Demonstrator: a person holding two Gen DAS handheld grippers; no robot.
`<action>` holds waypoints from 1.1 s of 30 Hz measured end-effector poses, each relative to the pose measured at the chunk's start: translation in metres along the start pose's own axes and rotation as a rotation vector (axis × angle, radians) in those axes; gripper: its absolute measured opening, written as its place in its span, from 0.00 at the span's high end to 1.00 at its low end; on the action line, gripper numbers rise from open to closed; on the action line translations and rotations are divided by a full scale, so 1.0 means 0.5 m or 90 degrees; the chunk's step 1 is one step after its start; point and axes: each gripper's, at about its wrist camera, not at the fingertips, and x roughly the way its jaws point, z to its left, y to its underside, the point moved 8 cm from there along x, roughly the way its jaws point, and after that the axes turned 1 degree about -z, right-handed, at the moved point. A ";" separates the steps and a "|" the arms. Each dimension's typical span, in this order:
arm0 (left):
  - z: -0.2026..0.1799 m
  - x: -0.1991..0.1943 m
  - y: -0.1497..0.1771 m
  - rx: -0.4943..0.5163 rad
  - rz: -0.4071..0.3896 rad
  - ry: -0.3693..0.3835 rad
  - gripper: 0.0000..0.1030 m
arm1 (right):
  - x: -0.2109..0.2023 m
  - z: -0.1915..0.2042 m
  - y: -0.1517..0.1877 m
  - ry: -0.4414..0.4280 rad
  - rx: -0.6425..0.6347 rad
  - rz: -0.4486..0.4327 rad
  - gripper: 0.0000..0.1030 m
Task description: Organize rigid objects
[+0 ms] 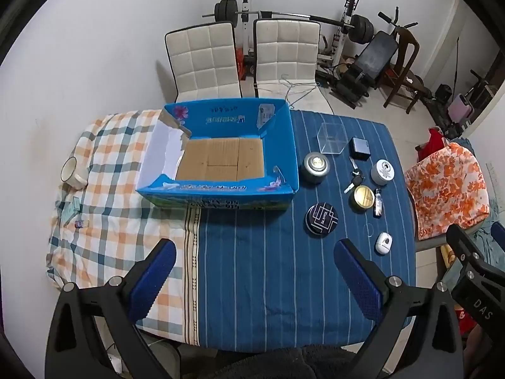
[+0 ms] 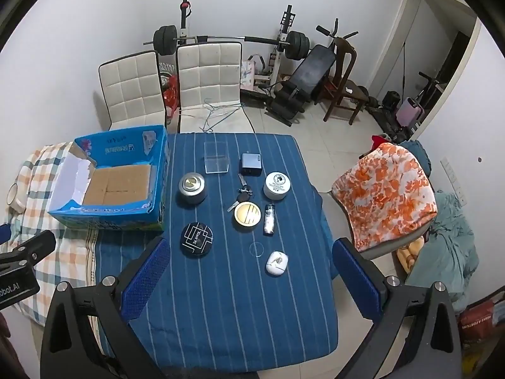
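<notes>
A table [image 2: 227, 309] draped in blue striped cloth fills the scene, a checked cloth [image 1: 107, 195] covering its left end. On the seam between them, toward the far side, sits an open blue box [image 1: 217, 154], its cardboard floor bare, likely the bin the loose items are meant for, with nothing yet inside. Right of the box the rigid things lie spread apart in a loose cluster, each with room around it for a grasp: a clear case [image 2: 215, 158] and a grey block [image 2: 251, 164] farthest off, then a metal tin [image 2: 192, 188], keys [image 2: 243, 194] and a white jar [image 2: 277, 184]; nearer, a gold tin [image 2: 247, 215] with a lighter [image 2: 269, 220] just beside it, a black disc [image 2: 196, 239], and nearest, a white pod [image 2: 276, 262]. A mug [image 1: 71, 172] stands at the far left edge. The left gripper [image 1: 254, 281] hovers over the near edge, spread wide and holding nothing; the right gripper [image 2: 249, 279] likewise gapes wide and bare over the cluster's near side, judged best placed for the first pick.
</notes>
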 end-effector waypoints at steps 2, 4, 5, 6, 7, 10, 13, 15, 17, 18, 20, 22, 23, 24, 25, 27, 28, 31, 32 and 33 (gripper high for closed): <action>0.002 0.002 0.003 -0.002 0.003 0.001 0.00 | 0.004 0.000 0.002 0.001 0.000 0.003 0.00; 0.004 0.005 0.005 -0.004 0.006 0.002 0.00 | 0.007 0.002 0.003 0.001 0.000 0.006 0.00; 0.005 0.007 0.006 -0.004 0.008 0.002 0.00 | 0.008 0.003 0.003 0.001 0.001 0.007 0.00; 0.005 0.009 0.006 -0.005 0.008 0.001 0.00 | 0.010 0.004 0.004 0.001 0.001 0.008 0.00; 0.003 0.008 0.007 -0.004 0.008 0.001 0.00 | 0.012 0.005 0.004 0.003 0.000 0.009 0.00; 0.002 0.009 0.008 -0.004 0.007 0.001 0.00 | 0.011 0.004 0.005 0.003 -0.001 0.009 0.00; 0.002 0.010 0.009 -0.004 0.008 0.003 0.00 | 0.011 0.003 0.005 0.005 0.000 0.007 0.00; 0.002 0.012 0.009 -0.002 0.006 0.004 0.00 | 0.013 0.000 0.004 0.007 0.004 0.005 0.00; 0.001 0.014 0.008 -0.003 0.006 0.002 0.00 | 0.013 -0.005 0.002 0.010 0.007 0.000 0.00; 0.002 0.014 0.008 -0.002 0.005 0.002 0.00 | 0.011 -0.006 0.000 0.013 0.008 -0.003 0.00; 0.003 0.018 0.006 -0.001 0.004 -0.001 0.00 | 0.011 -0.009 -0.002 0.012 0.008 -0.006 0.00; 0.003 0.019 0.003 -0.002 0.005 -0.002 0.00 | 0.009 -0.007 -0.007 0.010 0.009 -0.007 0.00; 0.005 0.020 0.003 -0.003 0.006 -0.003 0.00 | 0.009 -0.008 -0.007 0.007 0.010 -0.008 0.00; 0.006 0.022 0.003 -0.004 0.006 -0.004 0.00 | 0.008 -0.005 -0.011 0.007 0.009 -0.008 0.00; 0.009 0.021 0.001 -0.005 0.007 -0.005 0.00 | 0.007 -0.002 -0.013 0.005 0.008 -0.007 0.00; 0.012 0.020 -0.001 -0.008 0.005 -0.007 0.00 | 0.008 0.001 -0.016 0.002 0.008 -0.007 0.00; 0.014 0.018 -0.003 -0.009 0.005 -0.008 0.00 | 0.008 0.003 -0.017 0.000 0.008 -0.007 0.00; 0.019 0.014 -0.007 -0.011 0.002 -0.011 0.00 | 0.007 0.009 -0.021 -0.004 0.005 -0.009 0.00; 0.021 0.013 -0.009 -0.011 0.001 -0.012 0.00 | 0.007 0.011 -0.023 -0.005 0.004 -0.010 0.00; 0.022 0.011 -0.011 -0.011 -0.001 -0.012 0.00 | 0.007 0.013 -0.024 -0.007 0.004 -0.010 0.00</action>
